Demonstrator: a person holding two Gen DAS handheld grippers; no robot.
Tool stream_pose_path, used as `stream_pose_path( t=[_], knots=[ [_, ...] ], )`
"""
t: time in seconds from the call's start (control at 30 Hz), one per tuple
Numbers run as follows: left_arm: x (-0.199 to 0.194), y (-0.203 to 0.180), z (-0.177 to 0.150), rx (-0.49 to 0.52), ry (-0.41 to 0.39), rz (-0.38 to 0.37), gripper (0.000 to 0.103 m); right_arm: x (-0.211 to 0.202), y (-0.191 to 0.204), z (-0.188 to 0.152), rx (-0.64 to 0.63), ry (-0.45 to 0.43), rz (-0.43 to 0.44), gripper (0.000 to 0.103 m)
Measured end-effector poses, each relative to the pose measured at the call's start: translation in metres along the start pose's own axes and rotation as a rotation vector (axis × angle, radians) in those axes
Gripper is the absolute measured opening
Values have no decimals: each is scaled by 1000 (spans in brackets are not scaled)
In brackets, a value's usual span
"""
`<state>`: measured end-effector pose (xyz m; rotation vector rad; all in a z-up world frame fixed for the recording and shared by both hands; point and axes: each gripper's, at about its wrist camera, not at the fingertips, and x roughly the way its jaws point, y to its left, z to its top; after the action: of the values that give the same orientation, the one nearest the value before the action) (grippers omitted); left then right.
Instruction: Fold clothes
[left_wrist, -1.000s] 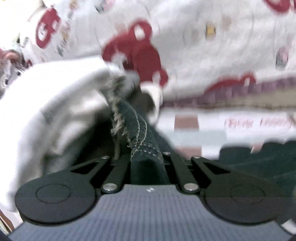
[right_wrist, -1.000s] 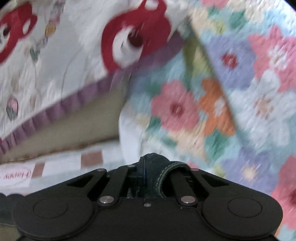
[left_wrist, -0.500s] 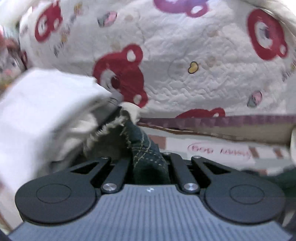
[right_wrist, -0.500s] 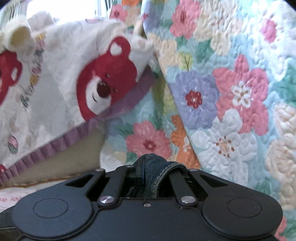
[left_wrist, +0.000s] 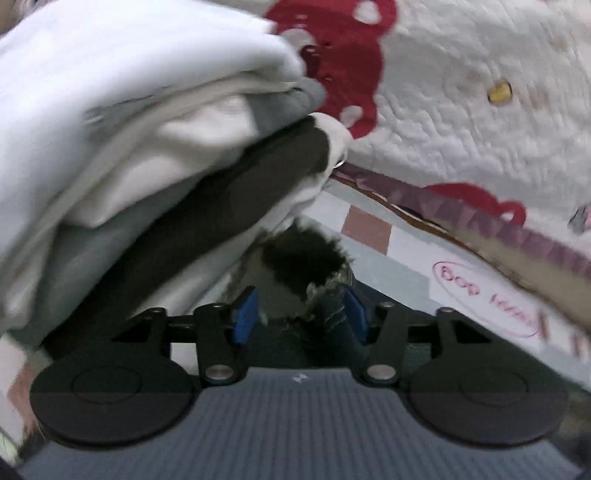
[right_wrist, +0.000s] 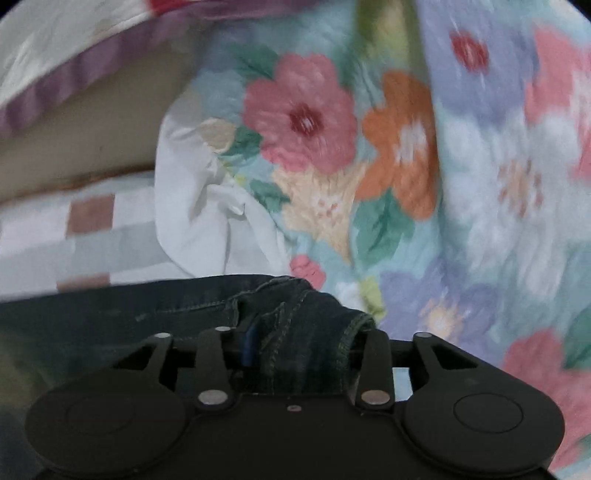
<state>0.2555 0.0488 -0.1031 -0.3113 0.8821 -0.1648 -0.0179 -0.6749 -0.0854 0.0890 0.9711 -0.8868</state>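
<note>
Dark blue jeans lie on the bed. Their frayed hem (left_wrist: 303, 258) sits just ahead of my left gripper (left_wrist: 299, 314), whose blue pads (left_wrist: 244, 314) stand apart with denim lying loose between them. In the right wrist view the jeans (right_wrist: 177, 314) stretch to the left across the sheet. A stitched fold of them bunches between the spread fingers of my right gripper (right_wrist: 306, 343). One blue pad shows at the left of the fold; the other is hidden by the denim.
A stack of folded white, grey and dark clothes (left_wrist: 129, 129) rises close on the left. A white quilt with red bears (left_wrist: 461, 110) lies behind on the checked sheet (left_wrist: 406, 266). A floral quilt (right_wrist: 406, 166) and crumpled white cloth (right_wrist: 199, 214) are to the right.
Both grippers came down toward the bed and their fingers spread apart, letting go of the denim. The jeans now rest on the sheet and the folded stack looms closer.
</note>
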Motion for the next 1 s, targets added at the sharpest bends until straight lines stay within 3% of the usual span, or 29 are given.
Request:
stream_pose_path(
  t=[0.1,0.17,0.2,0.3,0.33,0.4,0.47,0.53,0.6,0.63,0.67,0.73,0.77,0.83,0.93,1.0],
  knots=[
    [1,16,-16,-82,67,0,57,-12,17,0,-85,-34,-94,45],
    [4,25,-25,-116,111,3,57,-14,23,1,-132,-53,-183,64],
    [8,25,-28,-111,125,4,57,-8,23,1,-163,-49,-227,66],
    [12,29,-28,-89,134,-13,57,4,2,3,-105,50,-280,66],
    [14,29,-28,-71,148,-7,57,-1,-10,2,-17,36,-247,65],
    [17,29,-27,-29,182,12,69,-22,-28,0,162,-55,-176,66],
    [22,27,-31,6,221,52,69,-41,-27,-6,240,-159,-132,67],
    [26,28,-35,-12,239,41,69,-51,2,-9,106,-215,-94,66],
    [29,34,-34,-54,248,-34,69,-66,52,-17,-131,-267,4,52],
    [31,36,-33,-76,252,-71,69,-81,84,-24,-258,-317,69,21],
    [32,39,-33,-97,257,-109,67,-97,116,-31,-385,-365,134,2],
    [35,44,-32,-139,265,-184,54,-128,180,-45,-640,-460,264,0],
    [37,46,-32,-160,269,-222,36,-144,211,-50,-738,-481,338,0],
    [38,50,-30,-195,235,-291,32,-176,269,-56,-856,-458,503,0],
    [39,44,-29,-141,200,-275,28,-216,335,-74,-1021,-440,701,1],
    [41,37,-28,-94,182,-251,24,-231,366,-92,-1096,-431,776,13]
  ],
)
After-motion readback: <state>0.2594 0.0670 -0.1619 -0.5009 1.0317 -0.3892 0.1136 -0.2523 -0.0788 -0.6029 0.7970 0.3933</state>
